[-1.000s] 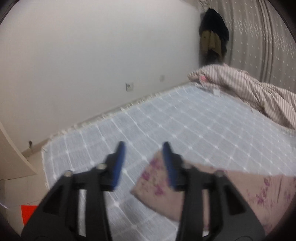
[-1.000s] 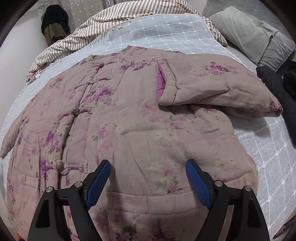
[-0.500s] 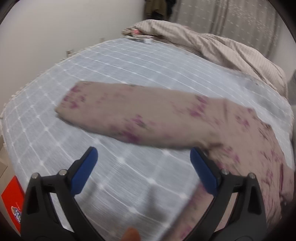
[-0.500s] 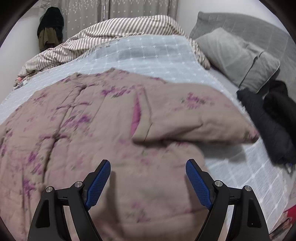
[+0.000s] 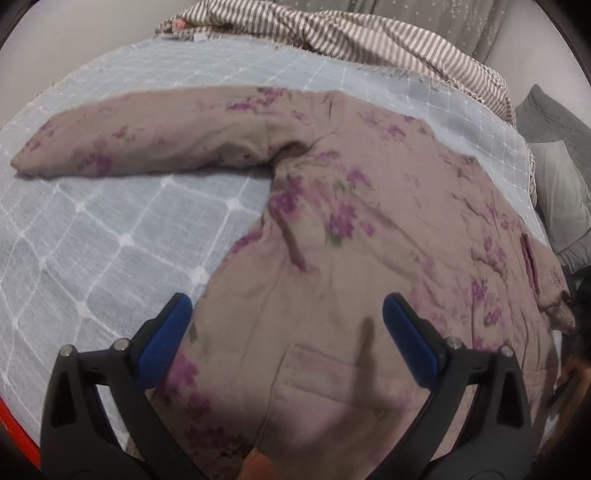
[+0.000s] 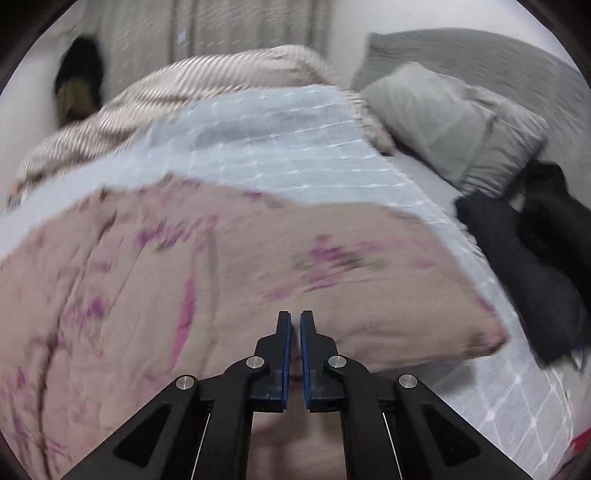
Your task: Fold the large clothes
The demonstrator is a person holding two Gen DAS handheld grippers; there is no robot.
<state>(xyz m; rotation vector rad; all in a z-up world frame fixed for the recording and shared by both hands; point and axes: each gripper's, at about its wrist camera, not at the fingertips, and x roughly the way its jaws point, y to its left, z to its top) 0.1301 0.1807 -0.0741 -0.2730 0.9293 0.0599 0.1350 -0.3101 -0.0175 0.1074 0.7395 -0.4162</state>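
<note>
A floral padded jacket [image 5: 369,229] lies spread on the blue-grey checked bedspread [image 5: 92,229]. In the left wrist view its body fills the centre and runs toward 4 o'clock, while one sleeve [image 5: 140,136] stretches flat toward 9 o'clock. The left gripper [image 5: 284,332] hangs over the jacket's lower part, jaws spread wide and holding nothing; its left pad sits at the jacket's edge, the right one over the cloth near a patch pocket [image 5: 332,373]. A striped duvet [image 5: 369,33] is bunched at 12 o'clock, beyond the bedspread.

In the right wrist view, which is blurred, the jacket [image 6: 184,277] covers the frame from 9 o'clock to the centre, with a folded-over sleeve [image 6: 388,295] reaching toward 3 o'clock. The right gripper [image 6: 295,325] has its jaws nearly pressed together, a thin slit between the pads; whether any cloth is pinched there I cannot tell. A grey pillow [image 6: 450,122] lies at 1 o'clock, dark clothing [image 6: 535,251] at 3 o'clock just beside the sleeve's end, and the striped duvet [image 6: 184,85] at 11 o'clock.
</note>
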